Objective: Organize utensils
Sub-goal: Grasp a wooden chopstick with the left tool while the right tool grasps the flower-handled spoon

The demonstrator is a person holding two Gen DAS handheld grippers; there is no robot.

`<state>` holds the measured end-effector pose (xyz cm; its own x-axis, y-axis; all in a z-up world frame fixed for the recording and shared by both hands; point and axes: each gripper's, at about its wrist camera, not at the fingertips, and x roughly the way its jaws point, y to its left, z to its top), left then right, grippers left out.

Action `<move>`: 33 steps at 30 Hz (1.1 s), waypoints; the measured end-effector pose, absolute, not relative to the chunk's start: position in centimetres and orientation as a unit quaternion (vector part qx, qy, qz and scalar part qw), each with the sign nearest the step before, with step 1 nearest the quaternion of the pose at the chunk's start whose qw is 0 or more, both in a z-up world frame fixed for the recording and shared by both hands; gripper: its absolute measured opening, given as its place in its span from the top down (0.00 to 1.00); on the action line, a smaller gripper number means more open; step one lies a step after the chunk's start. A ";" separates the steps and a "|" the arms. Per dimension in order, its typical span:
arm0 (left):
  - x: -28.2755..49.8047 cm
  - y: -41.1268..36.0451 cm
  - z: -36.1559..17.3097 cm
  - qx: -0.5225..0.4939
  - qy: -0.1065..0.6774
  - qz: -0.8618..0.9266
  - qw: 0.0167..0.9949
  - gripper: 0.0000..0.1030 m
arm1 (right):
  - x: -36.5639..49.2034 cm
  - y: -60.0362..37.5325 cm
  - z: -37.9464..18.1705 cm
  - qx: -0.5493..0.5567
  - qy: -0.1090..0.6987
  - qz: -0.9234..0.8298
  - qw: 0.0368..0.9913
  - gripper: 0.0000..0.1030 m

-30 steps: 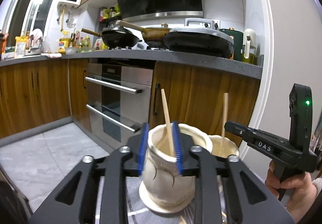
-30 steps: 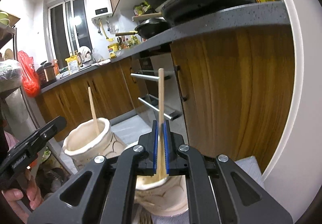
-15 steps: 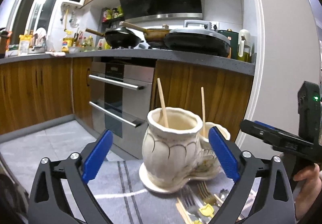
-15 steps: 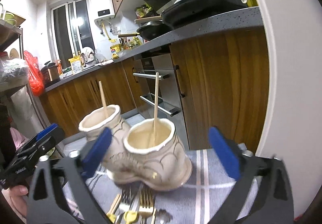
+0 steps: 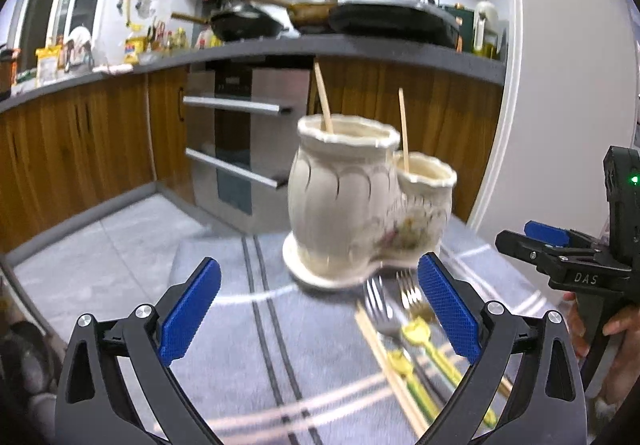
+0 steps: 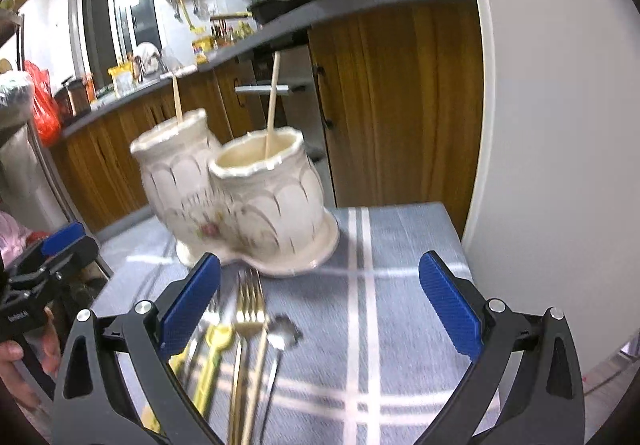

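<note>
Left tool (image 5: 318, 309): blue-padded jaws spread fully wide, nothing between the pads. Right tool (image 6: 319, 305): same, fully wide, nothing gripped.

Under both tools, loose utensils lie on the grey white-striped cloth (image 6: 400, 245) covering the counter: gold metal fork (image 6: 249, 309), silver fork (image 5: 378, 305), yellow-handled pieces (image 5: 416, 329), a small silver spoon (image 6: 282, 333), a wooden chopstick (image 5: 394, 373).

Just beyond them stands the cream ceramic two-pot utensil holder (image 6: 256, 205), upright on the cloth. One thin wooden chopstick (image 6: 273, 101) in each pot.

Behind: wooden kitchen cabinets (image 5: 80, 133), blurred.
</note>
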<state>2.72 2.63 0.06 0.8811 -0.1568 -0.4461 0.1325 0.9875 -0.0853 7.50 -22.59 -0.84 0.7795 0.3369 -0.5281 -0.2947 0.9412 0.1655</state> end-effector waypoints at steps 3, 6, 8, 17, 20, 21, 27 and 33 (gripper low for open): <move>2.4 2.7 -0.8 -0.021 0.260 -0.072 0.963 0.05 | 6.8 -22.4 -1.7 0.026 0.303 0.173 0.937 0.05; 2.3 2.8 -1.8 -0.023 0.296 -0.076 0.952 0.05 | 6.0 -21.8 -2.0 0.011 0.309 0.180 0.934 0.05; 2.3 2.8 -2.7 -0.025 0.319 -0.080 0.944 0.05 | 5.3 -21.4 -2.3 -0.003 0.308 0.183 0.934 0.05; 1.9 1.0 -5.6 0.008 0.390 -0.086 0.917 0.05 | 5.5 -21.5 -2.2 0.011 0.311 0.178 0.934 0.05; 1.8 0.1 -6.2 0.022 0.402 -0.082 0.912 0.07 | 5.6 -21.8 -2.2 0.010 0.310 0.172 0.935 0.05; 1.9 -0.1 -6.4 0.028 0.406 -0.078 0.910 0.08 | 5.6 -21.8 -2.2 0.009 0.310 0.170 0.935 0.05; 1.9 -0.3 -6.8 0.029 0.417 -0.067 0.906 0.19 | 5.5 -22.7 -2.0 0.015 0.307 0.170 0.936 0.05; 2.8 -1.0 -6.6 0.054 0.424 -0.054 0.903 0.30 | 5.4 -22.6 -2.3 -0.009 0.317 0.163 0.934 0.05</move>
